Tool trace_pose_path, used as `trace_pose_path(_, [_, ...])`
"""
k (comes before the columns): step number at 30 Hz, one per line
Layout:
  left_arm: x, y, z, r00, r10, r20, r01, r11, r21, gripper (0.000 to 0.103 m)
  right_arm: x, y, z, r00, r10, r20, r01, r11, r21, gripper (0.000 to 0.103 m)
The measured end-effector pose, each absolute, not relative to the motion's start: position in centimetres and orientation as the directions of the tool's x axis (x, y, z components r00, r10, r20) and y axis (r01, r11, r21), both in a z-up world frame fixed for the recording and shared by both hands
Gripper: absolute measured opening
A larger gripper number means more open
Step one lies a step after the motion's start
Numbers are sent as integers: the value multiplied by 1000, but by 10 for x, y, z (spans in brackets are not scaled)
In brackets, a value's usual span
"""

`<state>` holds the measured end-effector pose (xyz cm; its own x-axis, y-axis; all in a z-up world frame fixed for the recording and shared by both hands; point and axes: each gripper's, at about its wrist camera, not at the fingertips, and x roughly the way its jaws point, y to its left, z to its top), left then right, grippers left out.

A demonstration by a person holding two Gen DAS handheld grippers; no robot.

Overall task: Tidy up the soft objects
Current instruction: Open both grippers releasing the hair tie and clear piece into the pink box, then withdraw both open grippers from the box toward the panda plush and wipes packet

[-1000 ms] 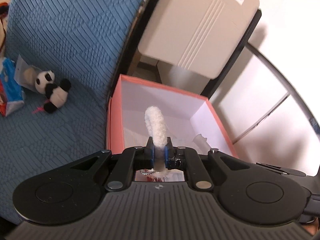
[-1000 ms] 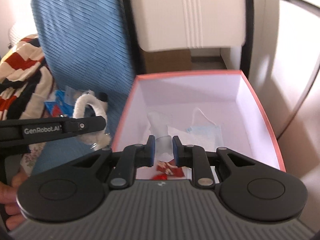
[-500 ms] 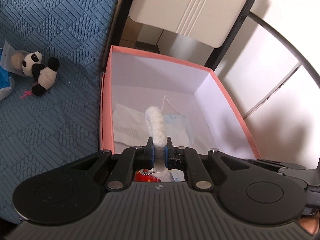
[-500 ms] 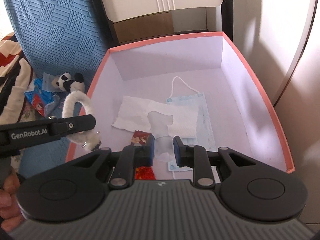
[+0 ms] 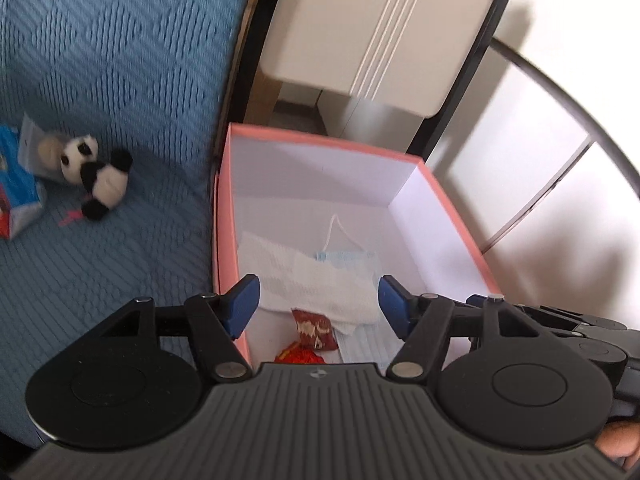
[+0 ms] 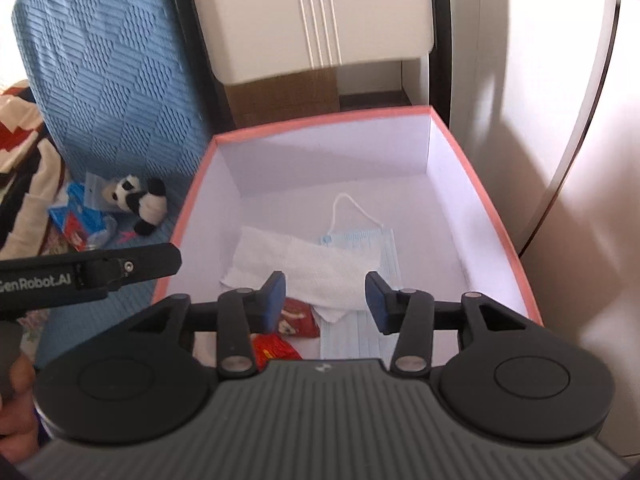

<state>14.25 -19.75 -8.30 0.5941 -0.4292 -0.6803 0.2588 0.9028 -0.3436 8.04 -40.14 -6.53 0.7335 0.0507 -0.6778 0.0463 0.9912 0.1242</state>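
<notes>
We saw both wrist views looking down into a pink box (image 5: 224, 216) with white inner walls, standing in the middle of each frame beside a blue textured bedspread (image 5: 104, 72).

In the left wrist view, the left gripper (image 5: 318, 300) filled the bottom of the frame. Its blue-padded fingers (image 5: 242, 304) had just been opening and stood wide apart, with nothing between them. In the right wrist view, the right gripper (image 6: 326, 298) was likewise at the bottom of the frame; its fingers (image 6: 274, 300) had also just been opening, to a moderate gap, and nothing was between them either.

On the box floor lay a white paper towel (image 6: 296, 264), partly overlapping a light blue face mask (image 6: 360, 240) whose white ear loop curved toward the far wall. Red snack wrappers (image 6: 296, 320) lay nearer the bottom of the frame, touching the towel's edge.

At the left of both frames, outside the box, a small panda plush (image 5: 98, 178) lay on the bedspread, just beside a blue packet (image 5: 16, 184). A cream-coloured panel (image 5: 376, 28) stood behind the box at the top of the frame. In the right wrist view, the left gripper's black arm entered from the left edge, and a hand (image 6: 16, 400) showed at the lower left corner.
</notes>
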Motion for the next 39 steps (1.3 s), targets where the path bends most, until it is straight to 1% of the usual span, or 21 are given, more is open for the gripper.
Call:
trace_pose_path(7, [123, -183, -46, 666, -421, -616, 291, 907, -305, 71, 69, -385, -38, 769, 73, -636, 13, 991, 129, 47])
trace_pose_path(12, [113, -164, -23, 702, -427, -571, 302, 903, -304, 71, 60, -369, -20, 792, 96, -604, -14, 990, 138, 47])
trace_pose_path(16, [104, -149, -12, 731, -415, -542, 301, 909, -290, 71, 55, -355, -14, 801, 99, -591, -30, 992, 126, 47])
trace_pose_path(20, [96, -133, -6, 757, -387, -526, 297, 922, -250, 71, 49, -339, -13, 806, 100, -583, -36, 992, 121, 47])
trace_pose_path(23, [91, -119, -6, 768, -389, -508, 298, 920, -254, 71, 46, -325, -16, 809, 102, -579, -39, 992, 120, 47])
trace_pose_path(27, [89, -99, -8, 796, -343, -498, 250, 936, -246, 71, 45, -305, -19, 805, 113, -583, -52, 991, 121, 47])
trace_pose_path(30, [88, -82, -12, 803, -338, -492, 234, 937, -261, 71, 45, -291, -21, 805, 124, -581, -71, 991, 113, 47])
trace_pose_path(39, [86, -34, -37, 832, -260, -490, 141, 953, -268, 71, 52, -249, -42, 805, 154, -572, -134, 988, 78, 47])
